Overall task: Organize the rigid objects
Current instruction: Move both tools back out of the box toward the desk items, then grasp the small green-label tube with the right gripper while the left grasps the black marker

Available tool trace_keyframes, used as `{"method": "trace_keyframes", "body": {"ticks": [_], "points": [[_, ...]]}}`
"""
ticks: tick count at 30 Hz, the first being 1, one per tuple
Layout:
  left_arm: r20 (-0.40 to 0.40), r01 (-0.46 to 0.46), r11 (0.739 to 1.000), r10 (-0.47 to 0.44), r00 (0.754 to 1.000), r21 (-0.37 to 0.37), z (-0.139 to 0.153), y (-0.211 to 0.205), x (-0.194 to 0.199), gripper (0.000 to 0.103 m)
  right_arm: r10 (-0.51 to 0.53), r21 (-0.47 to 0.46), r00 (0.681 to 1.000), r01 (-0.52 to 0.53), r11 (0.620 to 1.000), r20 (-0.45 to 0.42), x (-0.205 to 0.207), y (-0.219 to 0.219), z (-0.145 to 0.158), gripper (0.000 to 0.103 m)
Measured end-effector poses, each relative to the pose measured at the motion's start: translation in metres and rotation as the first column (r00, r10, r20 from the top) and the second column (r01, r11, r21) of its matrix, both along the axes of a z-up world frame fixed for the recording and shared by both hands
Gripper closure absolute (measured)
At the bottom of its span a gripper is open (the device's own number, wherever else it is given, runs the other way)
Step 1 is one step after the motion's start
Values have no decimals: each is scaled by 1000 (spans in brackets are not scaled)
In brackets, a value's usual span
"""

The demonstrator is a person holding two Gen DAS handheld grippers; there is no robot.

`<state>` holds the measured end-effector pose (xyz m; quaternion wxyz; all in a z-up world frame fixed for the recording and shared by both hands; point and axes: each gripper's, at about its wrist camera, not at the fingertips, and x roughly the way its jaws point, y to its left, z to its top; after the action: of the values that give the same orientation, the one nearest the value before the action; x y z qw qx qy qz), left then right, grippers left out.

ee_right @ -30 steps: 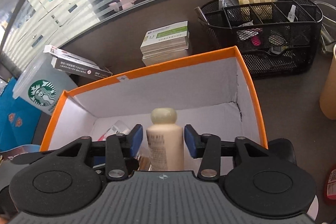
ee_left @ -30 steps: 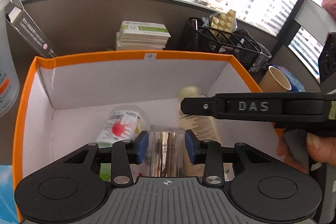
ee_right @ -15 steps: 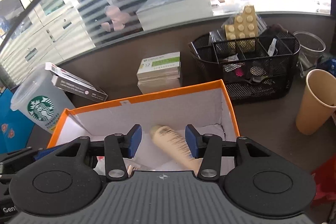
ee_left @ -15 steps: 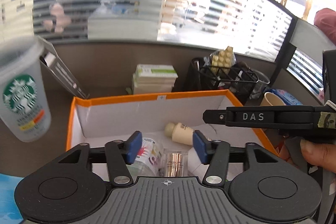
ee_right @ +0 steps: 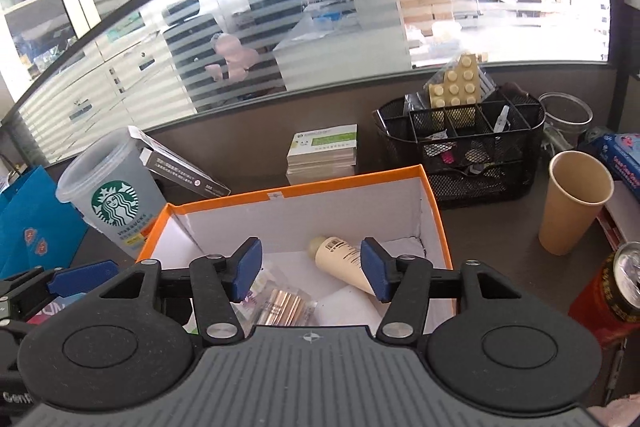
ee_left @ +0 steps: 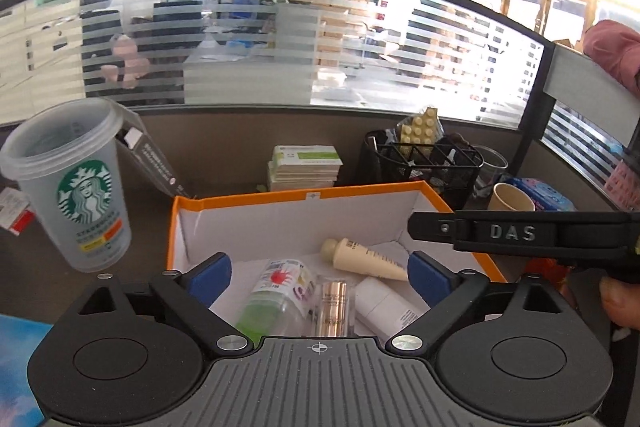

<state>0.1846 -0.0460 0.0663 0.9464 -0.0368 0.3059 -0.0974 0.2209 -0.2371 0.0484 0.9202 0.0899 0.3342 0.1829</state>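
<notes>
Left wrist view: left gripper (ee_left: 318, 277) hangs above the near edge of an orange-rimmed cardboard box (ee_left: 256, 198), its blue pads (ee_left: 210, 277) spread wide after just opening, with nothing pressed between them. In the box lie a cream tube (ee_left: 366, 255) on its side toward the far right corner, a clear bottle with a red-splash label (ee_left: 276, 297), a rose-gold cylinder in clear wrap (ee_left: 334, 309) and a white bottle (ee_left: 386, 305), the last three side by side at the near end. At the right edge the side of the right gripper, marked DAS (ee_left: 520, 233), crosses the box's right wall, a thumb (ee_left: 618, 303) below it. A Starbucks cup (ee_left: 76, 183) stands left of the box, a black mesh organizer (ee_left: 424, 163) behind it.

Right wrist view: right gripper (ee_right: 312, 269) is half-spread, its jaws having just been opening, and grips nothing; the cream tube (ee_right: 340, 261) lies on the box floor beyond the pads, slanted, cap toward the far wall. The rose-gold cylinder (ee_right: 282, 307) lies nearer, just below the left pad. The orange box (ee_right: 344, 179) sits between the Starbucks cup (ee_right: 112, 199) and a paper cup (ee_right: 572, 203); a red drinks can (ee_right: 618, 291) stands at the right edge.
</notes>
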Motion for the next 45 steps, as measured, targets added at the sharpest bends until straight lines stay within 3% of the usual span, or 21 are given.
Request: {"method": "trace_keyframes", "body": {"ticks": [4,8,9,18,21,24,27,31,39,45], "points": [[15,-24,1000,24,1000,-11,5,5,-14,1,-3,-1,1000,3,1000,22,-16,1,6,42],[54,-73,997,72,996,1,8,15,-30,0,-20,-3,996,20,1000,88,-39,1,15,21],[59,-84,996,84,995,2,8,19,-32,0,-20,-7,994,21,1000,109,-45,1,17,20],[118,-144,989,139,983,41,-17,58,-77,0,-6,-48,971,18,999,238,-107,-1,11,20],[112,-131,988,122,986,78,-35,69,-96,0,31,-75,973,-14,997,228,-130,-6,-10,20],[78,-86,992,78,994,96,-53,74,-107,0,114,-161,980,-88,983,163,-149,-8,-41,20],[41,-62,991,57,998,122,-69,73,-111,0,198,-258,974,-164,952,113,-173,-9,-68,23],[6,-66,984,66,998,165,-83,72,-107,0,238,-319,970,-215,923,37,-194,-12,-92,59],[-5,-91,982,93,996,167,-84,83,-109,0,304,-341,953,-290,894,-14,-217,-17,-113,63],[-19,-143,977,147,989,161,-85,102,-106,0,308,-301,951,-300,905,-21,-223,-22,-120,78]]}}
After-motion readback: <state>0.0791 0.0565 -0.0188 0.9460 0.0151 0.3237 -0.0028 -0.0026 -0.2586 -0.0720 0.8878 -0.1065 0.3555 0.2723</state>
